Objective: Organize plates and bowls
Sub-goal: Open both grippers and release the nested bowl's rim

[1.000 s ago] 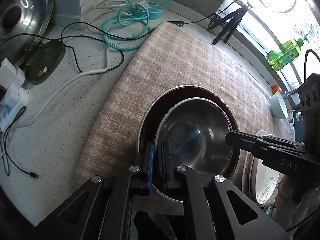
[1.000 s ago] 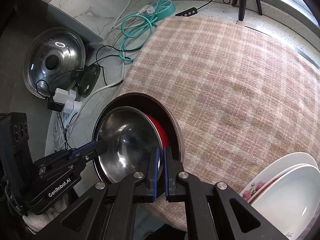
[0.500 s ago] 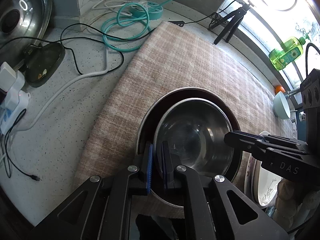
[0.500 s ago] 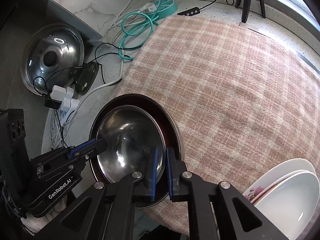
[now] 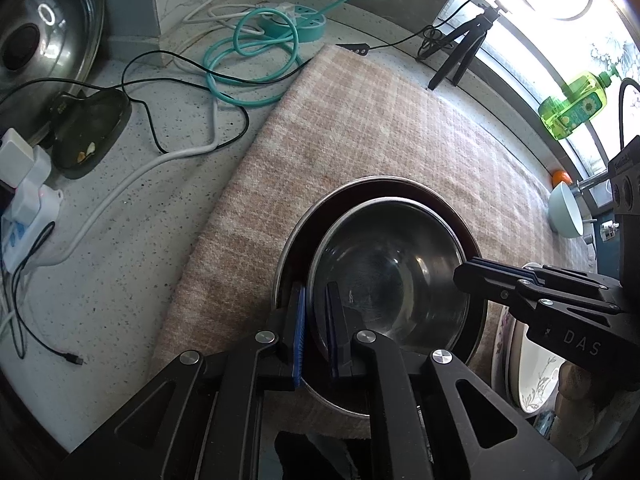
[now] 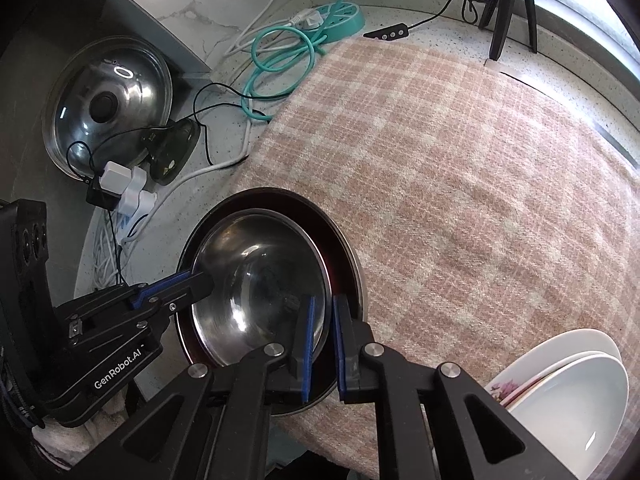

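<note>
Pinching the near rim of the steel bowl (image 5: 384,276), the left tongs (image 5: 316,330) sit at the bottom middle of the left wrist view, with one blue pad outside the bowl wall and one inside, almost closed on the thin metal. The right tongs (image 6: 322,338) do the same at the bottom middle of the right wrist view, with the rim of the steel bowl (image 6: 256,280) running between their two blue pads, nearly closed on it. Each pair of tongs shows in the other view too: the right tongs (image 5: 464,276) reach in from the right side, and the left tongs (image 6: 200,278) reach in from the lower left, both at the bowl's edge. The steel bowl sits inside a bigger dark red bowl (image 6: 340,248), and both are on the near left part of a pink checked cloth (image 6: 460,168). The cloth lies on a speckled counter (image 5: 112,248). White plates (image 6: 568,384) are stacked at the lower right of the right wrist view. In the upper left a shiny pot lid (image 6: 108,100) leans by the wall, with a teal cord (image 6: 280,48) coiled near it. A green soap bottle (image 5: 572,108) stands at the upper right of the left wrist view, and a small pale blue bowl (image 5: 564,212) is below it.
</note>
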`<state>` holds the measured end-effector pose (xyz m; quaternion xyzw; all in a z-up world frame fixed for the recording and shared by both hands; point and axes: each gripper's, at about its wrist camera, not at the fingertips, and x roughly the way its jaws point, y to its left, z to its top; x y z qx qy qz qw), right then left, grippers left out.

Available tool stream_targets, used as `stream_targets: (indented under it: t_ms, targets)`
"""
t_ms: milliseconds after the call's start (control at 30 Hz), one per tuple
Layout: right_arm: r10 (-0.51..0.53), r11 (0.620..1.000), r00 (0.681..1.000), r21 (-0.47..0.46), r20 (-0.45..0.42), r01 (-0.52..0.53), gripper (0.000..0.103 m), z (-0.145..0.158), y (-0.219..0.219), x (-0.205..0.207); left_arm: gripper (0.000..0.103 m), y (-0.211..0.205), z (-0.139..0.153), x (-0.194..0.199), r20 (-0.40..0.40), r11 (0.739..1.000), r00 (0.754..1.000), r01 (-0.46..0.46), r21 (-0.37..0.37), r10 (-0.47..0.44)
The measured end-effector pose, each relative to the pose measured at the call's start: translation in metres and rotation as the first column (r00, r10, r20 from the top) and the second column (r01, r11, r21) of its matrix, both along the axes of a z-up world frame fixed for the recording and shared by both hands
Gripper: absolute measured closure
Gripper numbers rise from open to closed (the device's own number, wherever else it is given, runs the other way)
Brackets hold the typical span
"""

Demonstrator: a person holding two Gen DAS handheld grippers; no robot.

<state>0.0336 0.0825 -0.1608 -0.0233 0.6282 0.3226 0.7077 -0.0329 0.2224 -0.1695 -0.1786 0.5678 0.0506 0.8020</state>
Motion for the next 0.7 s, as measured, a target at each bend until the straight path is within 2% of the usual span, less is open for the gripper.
stream_targets:
  t_ms: [367, 700]
  targets:
    - [0.014, 0.999, 0.998, 0.041, 0.056, -0.016, 0.091, 0.027, -0.006, -0.005, 0.094, 0.0, 0.016, -0.001, 0.03, 1.0, 0.999, 0.012, 0.026, -0.012]
    - [-0.008, 0.996, 0.989, 0.09, 0.147, -0.006, 0.091, 0.06, -0.031, -0.015, 0.094, -0.008, 0.048, -0.001, 0.113, 1.0, 0.993, 0.025, 0.017, -0.027]
